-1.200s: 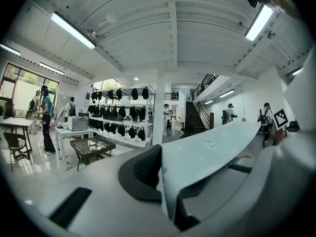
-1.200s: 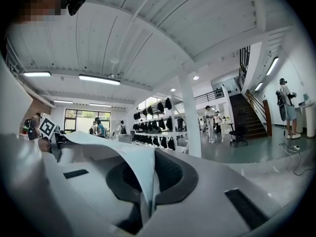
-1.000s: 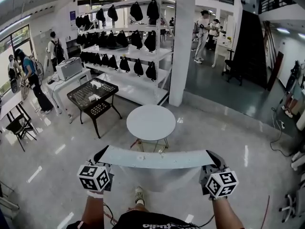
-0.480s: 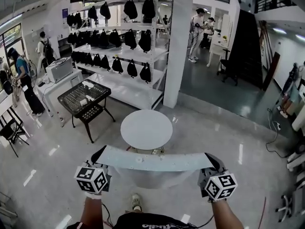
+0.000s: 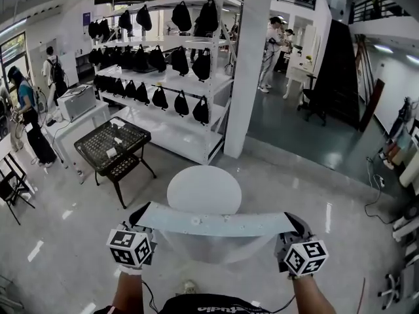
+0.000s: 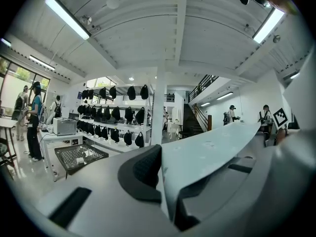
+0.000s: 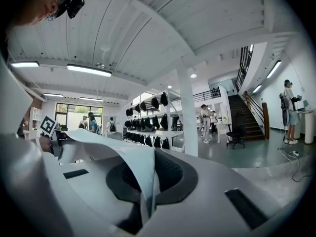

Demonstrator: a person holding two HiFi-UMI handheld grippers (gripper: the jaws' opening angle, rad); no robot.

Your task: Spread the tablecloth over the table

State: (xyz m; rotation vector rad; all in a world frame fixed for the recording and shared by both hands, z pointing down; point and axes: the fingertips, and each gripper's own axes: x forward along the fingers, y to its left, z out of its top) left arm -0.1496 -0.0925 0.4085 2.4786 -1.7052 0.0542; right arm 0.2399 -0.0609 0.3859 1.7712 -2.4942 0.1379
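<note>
A pale tablecloth [image 5: 216,224] is stretched taut and level between my two grippers, with its lower part hanging beneath. My left gripper [image 5: 139,216] is shut on the cloth's left corner, and my right gripper [image 5: 298,224] is shut on the right corner. Just beyond the cloth stands the round white table [image 5: 204,187], whose near edge the cloth hides. In the left gripper view the cloth [image 6: 212,149] runs off to the right from the left gripper [image 6: 162,181]. In the right gripper view the cloth [image 7: 111,144] folds down into the pinch of the right gripper [image 7: 148,194].
A black mesh table [image 5: 110,144] stands left of the round table. Behind are white shelves with black bags [image 5: 163,77] and a white pillar [image 5: 252,70]. People stand at the far left [image 5: 26,110] and at the back [image 5: 272,38]. Glossy floor surrounds the table.
Both grippers have carried the stretched cloth forward toward the round table. The table now sits closer, and its near edge is behind the cloth.
</note>
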